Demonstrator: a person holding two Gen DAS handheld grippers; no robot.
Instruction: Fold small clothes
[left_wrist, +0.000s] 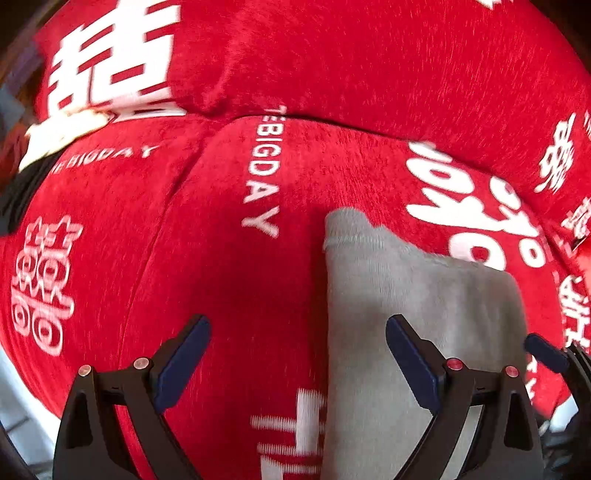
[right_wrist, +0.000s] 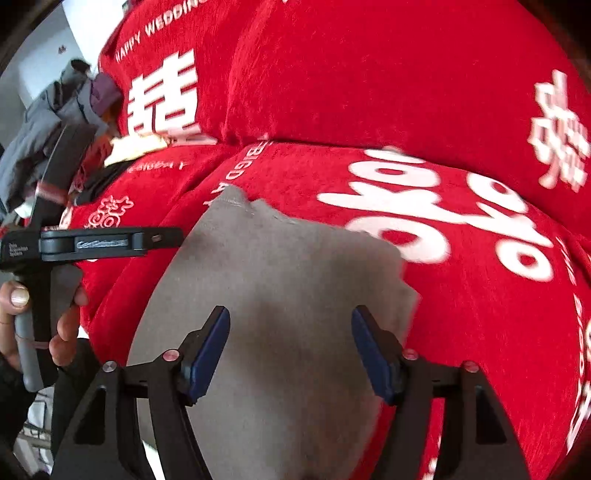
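Both tongs stand with jaws apart, nothing clamped between them. Left tongs (left_wrist: 298, 363) hang over the red cover (left_wrist: 229, 280), at the left edge of the grey garment (left_wrist: 424, 295). Right tongs (right_wrist: 290, 352) hang directly above that garment (right_wrist: 280, 280), which lies flat on the printed cover (right_wrist: 480, 314). One hand (right_wrist: 44, 317) grips the left tongs' handle.
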